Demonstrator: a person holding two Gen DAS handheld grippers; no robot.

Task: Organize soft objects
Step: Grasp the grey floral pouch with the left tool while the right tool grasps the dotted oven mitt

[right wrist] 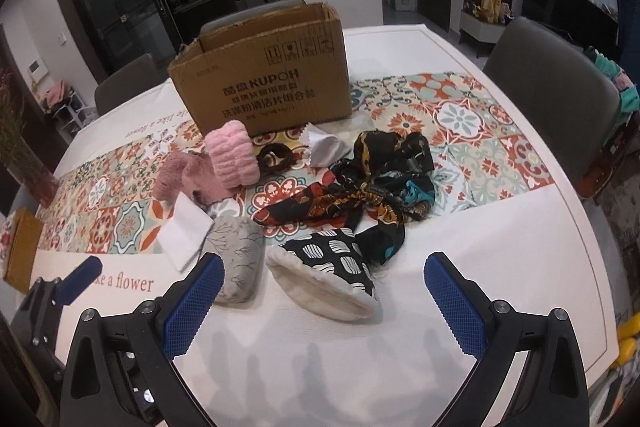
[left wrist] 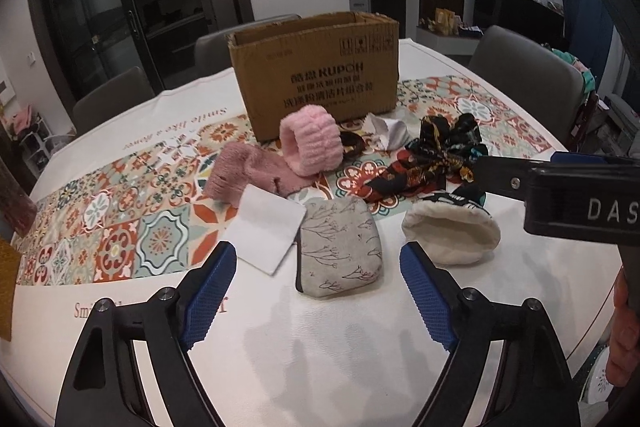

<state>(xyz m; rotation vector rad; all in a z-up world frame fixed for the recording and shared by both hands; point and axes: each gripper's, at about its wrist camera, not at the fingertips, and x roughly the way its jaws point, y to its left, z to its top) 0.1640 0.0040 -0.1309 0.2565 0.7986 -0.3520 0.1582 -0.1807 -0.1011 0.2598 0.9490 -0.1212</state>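
Above table (right wrist: 480, 247), both grippers gape.

- The open brown corrugated cardboard box (right wrist: 260, 83) carries "KUPOH" in dark print on its front, with Chinese lines under it too small to read surely, and a row of handling symbols near its top right corner.
- The white cloth with a patterned tile band (right wrist: 480, 267) covering the surface reads "a flower" in red-brown serif near its front edge; the same phrase, upside down at its far edge, reads "Smile like a flower" in the left wrist view.
- The black body of the right gripper (left wrist: 580, 203) shows white letters "DAS", cut off at the frame edge.
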